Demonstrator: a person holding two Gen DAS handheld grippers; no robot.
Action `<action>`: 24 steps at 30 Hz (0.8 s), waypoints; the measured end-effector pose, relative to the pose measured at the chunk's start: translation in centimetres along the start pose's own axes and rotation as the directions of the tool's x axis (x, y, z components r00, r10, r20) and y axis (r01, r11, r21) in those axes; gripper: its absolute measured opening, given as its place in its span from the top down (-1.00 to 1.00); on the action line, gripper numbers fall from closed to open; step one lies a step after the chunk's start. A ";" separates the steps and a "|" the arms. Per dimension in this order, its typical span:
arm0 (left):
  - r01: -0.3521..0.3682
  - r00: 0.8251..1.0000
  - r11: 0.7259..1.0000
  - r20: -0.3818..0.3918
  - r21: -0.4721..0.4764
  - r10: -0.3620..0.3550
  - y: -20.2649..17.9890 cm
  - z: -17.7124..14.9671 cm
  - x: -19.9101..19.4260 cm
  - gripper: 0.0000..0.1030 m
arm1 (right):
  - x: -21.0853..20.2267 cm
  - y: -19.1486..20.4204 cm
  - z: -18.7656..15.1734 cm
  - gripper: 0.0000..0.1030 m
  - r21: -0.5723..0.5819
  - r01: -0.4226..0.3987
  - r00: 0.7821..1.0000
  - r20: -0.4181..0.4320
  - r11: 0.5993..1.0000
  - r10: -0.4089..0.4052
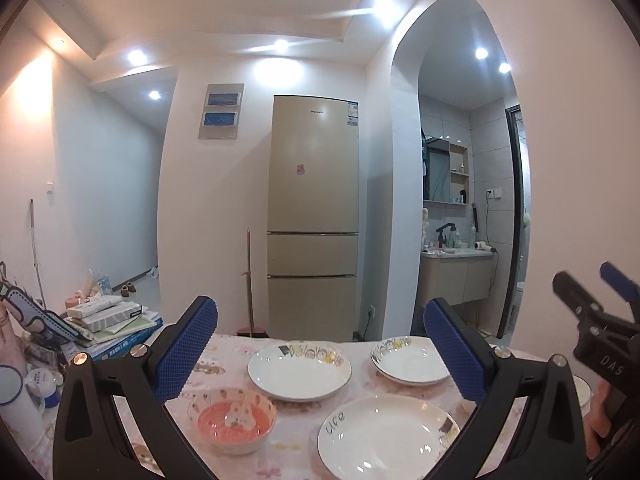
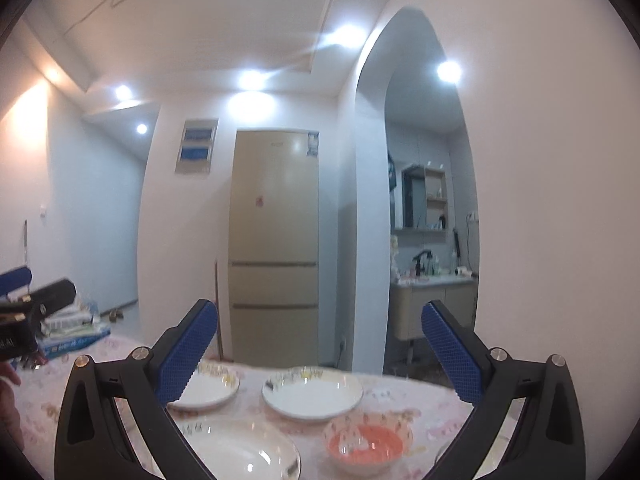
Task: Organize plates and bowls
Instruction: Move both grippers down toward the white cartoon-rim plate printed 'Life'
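In the left wrist view my left gripper [image 1: 320, 344] is open and empty above the table. Below it lie three white plates: far middle [image 1: 299, 372], far right [image 1: 408, 362] and near, with "Life" written on it [image 1: 384, 436]. A pink-orange patterned bowl [image 1: 232, 420] sits at the near left. My right gripper [image 1: 592, 320] shows at the right edge of that view. In the right wrist view my right gripper [image 2: 320, 348] is open and empty above three white plates [image 2: 204, 390] [image 2: 312, 396] [image 2: 240, 452] and an orange bowl [image 2: 364, 446]. The left gripper [image 2: 24, 300] shows at the left edge.
The table has a pink floral cloth [image 1: 292, 452]. A pile of books and boxes [image 1: 108, 320] and bottles [image 1: 16, 392] crowd its left end. A beige fridge [image 1: 314, 216] stands behind the table; an arched doorway to a bathroom [image 1: 460, 220] is at the right.
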State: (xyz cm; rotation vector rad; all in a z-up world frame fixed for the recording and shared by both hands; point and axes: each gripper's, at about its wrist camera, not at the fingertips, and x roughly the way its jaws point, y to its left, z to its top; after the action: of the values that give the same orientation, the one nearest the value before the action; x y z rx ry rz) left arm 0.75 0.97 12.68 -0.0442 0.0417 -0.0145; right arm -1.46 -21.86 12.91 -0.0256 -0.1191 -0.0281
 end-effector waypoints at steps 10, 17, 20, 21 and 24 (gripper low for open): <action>0.026 0.987 1.000 0.161 0.006 -0.027 -0.5 -1.4 2.0 -1.00 | 3.7 0.9 -1.0 -1.00 -0.008 0.004 0.998 0.069 1.000 -0.003; -0.101 0.990 0.995 0.098 0.008 0.099 -0.9 -2.3 2.9 -1.00 | 5.2 0.7 -2.8 -1.00 0.025 0.003 1.000 -0.029 1.000 -0.002; -0.054 0.996 0.998 0.068 0.019 0.052 -1.1 -2.9 3.6 -1.00 | 6.4 0.4 -3.6 -1.00 0.050 -0.053 0.993 -0.108 0.997 0.058; -0.027 0.998 0.999 0.050 0.025 0.026 -1.1 -3.3 4.0 -1.00 | 6.8 0.5 -4.0 -1.00 0.033 -0.054 0.991 -0.122 0.998 0.058; -0.004 1.000 0.999 0.009 0.035 0.003 -1.6 -4.8 5.1 -1.00 | 7.5 0.4 -5.3 -1.00 0.020 -0.064 0.981 -0.181 0.998 0.066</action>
State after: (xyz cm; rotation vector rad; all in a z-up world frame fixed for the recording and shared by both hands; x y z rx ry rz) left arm 5.58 -0.93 7.71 -0.0090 0.0323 -0.0117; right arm 6.61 -21.79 8.58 -0.0130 0.0640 0.0356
